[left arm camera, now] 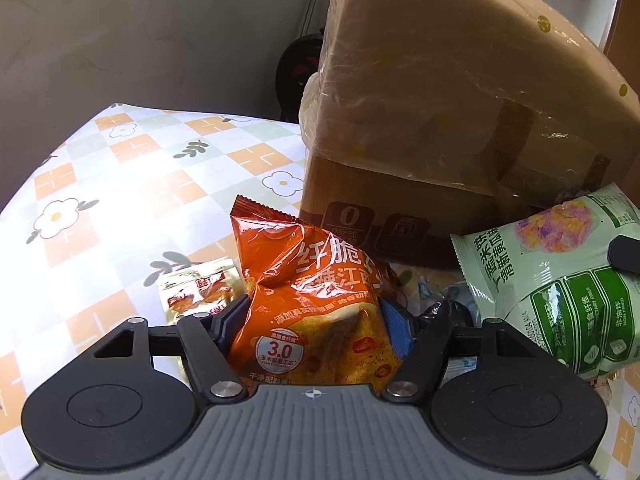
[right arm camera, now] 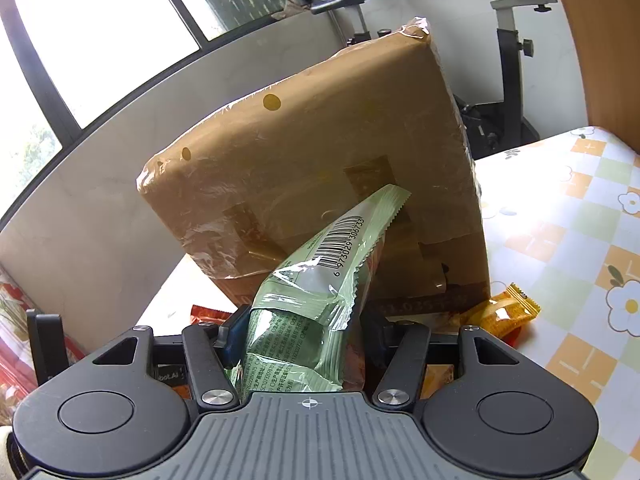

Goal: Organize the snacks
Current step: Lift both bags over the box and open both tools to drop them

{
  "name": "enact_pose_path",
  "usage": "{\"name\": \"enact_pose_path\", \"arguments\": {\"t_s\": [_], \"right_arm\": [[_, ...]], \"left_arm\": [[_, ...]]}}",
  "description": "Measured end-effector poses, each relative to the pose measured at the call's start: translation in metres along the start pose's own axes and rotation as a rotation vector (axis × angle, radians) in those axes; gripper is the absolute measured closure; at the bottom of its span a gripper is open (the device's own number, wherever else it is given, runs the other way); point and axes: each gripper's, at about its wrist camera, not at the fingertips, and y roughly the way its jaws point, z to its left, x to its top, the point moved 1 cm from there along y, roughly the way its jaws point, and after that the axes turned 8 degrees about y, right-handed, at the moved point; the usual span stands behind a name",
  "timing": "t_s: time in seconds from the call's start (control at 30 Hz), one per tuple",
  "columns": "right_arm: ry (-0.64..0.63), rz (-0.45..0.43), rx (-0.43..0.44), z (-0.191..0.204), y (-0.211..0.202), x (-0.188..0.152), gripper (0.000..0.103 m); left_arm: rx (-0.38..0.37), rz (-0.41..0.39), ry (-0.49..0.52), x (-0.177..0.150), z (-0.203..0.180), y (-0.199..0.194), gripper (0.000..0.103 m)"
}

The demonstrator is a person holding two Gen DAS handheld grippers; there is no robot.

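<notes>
Snacks lay scattered on the flowered tablecloth (left arm camera: 120, 184) in front of a tall cardboard box (left arm camera: 440, 120) wrapped in clear plastic. My left gripper (left arm camera: 316, 320) was clamped on an orange snack bag (left arm camera: 312, 292), its blue pads pressing both sides of the bag's lower half while the crimped top stood up and leaned to the left. Just left of that bag, a small pale packet with red print (left arm camera: 200, 288) lay flat on the cloth, partly behind my left finger. To the right, a green snack bag (left arm camera: 560, 272) hung tilted near the box, with a dark fingertip showing at its right edge.

From my right hand's view, my right gripper (right arm camera: 300, 336) was closed around that same green bag, its fingers squeezing the crumpled lower part. The bag's barcode end pointed up and to the right, close in front of the box. A small yellow packet (right arm camera: 504, 312) lay on the cloth at the box's near right corner, and an orange wrapper edge showed low on the left. An exercise bike (right arm camera: 508, 40) stood behind the table, near a wide window (right arm camera: 100, 40).
</notes>
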Motion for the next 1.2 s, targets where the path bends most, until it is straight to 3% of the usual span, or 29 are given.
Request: {"name": "enact_pose_path", "arguments": {"t_s": [0.5,0.83,1.2], "right_arm": [[0.013,-0.022,0.056,-0.003,-0.015,-0.001,0.05],[0.021,-0.064,0.086,-0.002,-0.043,0.003,0.05],[-0.065,-0.227,0.148,0.02,-0.093,0.042,0.05]], "left_arm": [[0.029,-0.115,-0.088,-0.004,0.002,-0.075,0.032],[0.028,-0.145,-0.072,0.006,-0.007,-0.098,0.031],[0.021,-0.301,-0.018,0.043,-0.019,-0.146,0.031]]}}
